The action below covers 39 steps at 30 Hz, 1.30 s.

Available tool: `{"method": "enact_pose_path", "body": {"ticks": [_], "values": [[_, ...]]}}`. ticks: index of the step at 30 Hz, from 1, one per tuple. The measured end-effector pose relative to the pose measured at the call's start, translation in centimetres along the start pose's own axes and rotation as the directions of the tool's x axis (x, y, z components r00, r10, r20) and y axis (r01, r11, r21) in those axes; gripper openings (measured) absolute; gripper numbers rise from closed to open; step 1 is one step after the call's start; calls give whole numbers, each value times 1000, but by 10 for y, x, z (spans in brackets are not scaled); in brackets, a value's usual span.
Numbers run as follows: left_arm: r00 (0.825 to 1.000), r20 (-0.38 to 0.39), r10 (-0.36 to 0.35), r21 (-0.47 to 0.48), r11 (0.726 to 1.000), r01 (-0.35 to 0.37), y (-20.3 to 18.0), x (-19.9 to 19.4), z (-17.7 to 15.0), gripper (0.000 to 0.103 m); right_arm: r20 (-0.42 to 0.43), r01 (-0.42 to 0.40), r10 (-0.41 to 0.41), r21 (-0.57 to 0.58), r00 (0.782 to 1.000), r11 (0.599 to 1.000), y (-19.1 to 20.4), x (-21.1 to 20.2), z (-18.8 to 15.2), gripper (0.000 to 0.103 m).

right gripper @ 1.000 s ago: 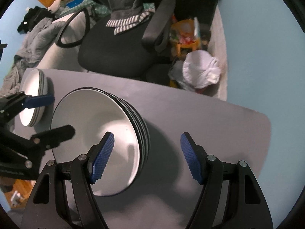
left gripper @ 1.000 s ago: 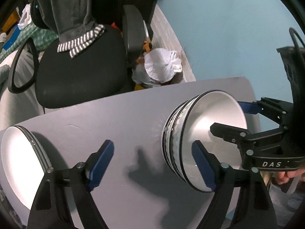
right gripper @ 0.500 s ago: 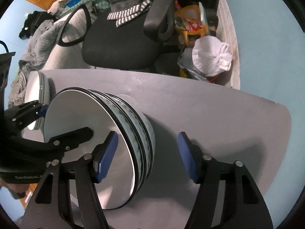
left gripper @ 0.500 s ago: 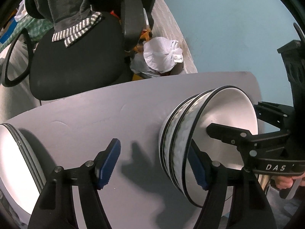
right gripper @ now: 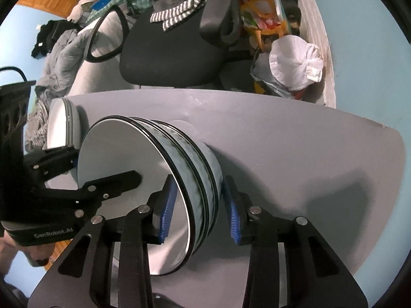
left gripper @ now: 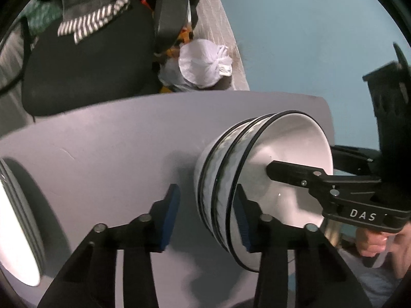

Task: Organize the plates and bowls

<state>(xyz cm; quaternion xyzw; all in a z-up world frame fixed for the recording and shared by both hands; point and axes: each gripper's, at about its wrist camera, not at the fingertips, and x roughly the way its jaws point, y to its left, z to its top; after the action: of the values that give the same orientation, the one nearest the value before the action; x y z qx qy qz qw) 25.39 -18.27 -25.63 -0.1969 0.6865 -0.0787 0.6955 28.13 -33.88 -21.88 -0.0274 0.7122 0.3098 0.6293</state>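
Both tools straddle the rim of the stack of bowls (left gripper: 257, 187) on the grey table (left gripper: 115, 141). The left gripper (left gripper: 205, 213) and right gripper (right gripper: 199, 205) are part open, pads apparently near the walls; contact unclear. The plates (right gripper: 60, 125) sit near the table's left edge.

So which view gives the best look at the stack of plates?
The right wrist view: the stack of plates sits whole at the table's far left, top face and stacked rims visible. In the left wrist view the stack is cut off by the frame edge.
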Motion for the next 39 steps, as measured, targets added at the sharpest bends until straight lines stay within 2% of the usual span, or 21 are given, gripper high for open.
{"method": "enact_pose_path", "body": {"ticks": [2,4,8,13,18,23,39], "values": [[999,-14,-47,-37,998,46,4,1,1,30,-12,-8,8,12,1000,1000,-2,0,1,32],[998,-18,-61,-58,997,60,6,1,0,30,-19,-15,15,24,1000,1000,-5,-1,0,30],[999,-2,-41,-28,999,40,1,0,-3,27,-16,-28,29,37,999,999,-10,-3,-4,25],[1000,0,-15,-15,1000,15,0,-2,-4,25,-10,-25,25,36,1000,999,-8,-3,-5,25],[998,34,59,29,998,-60,-8,-8,-11,22,16,45,-46,18,999,999,5,-6,-10,22],[998,24,51,-2,999,-51,6,-12,-21,22,-2,29,-29,51,1000,998,10,0,-13,21],[997,29,72,-94,993,-69,54,-32,-66,21,-47,12,-12,-12,999,1000,69,31,-17,21]]}}
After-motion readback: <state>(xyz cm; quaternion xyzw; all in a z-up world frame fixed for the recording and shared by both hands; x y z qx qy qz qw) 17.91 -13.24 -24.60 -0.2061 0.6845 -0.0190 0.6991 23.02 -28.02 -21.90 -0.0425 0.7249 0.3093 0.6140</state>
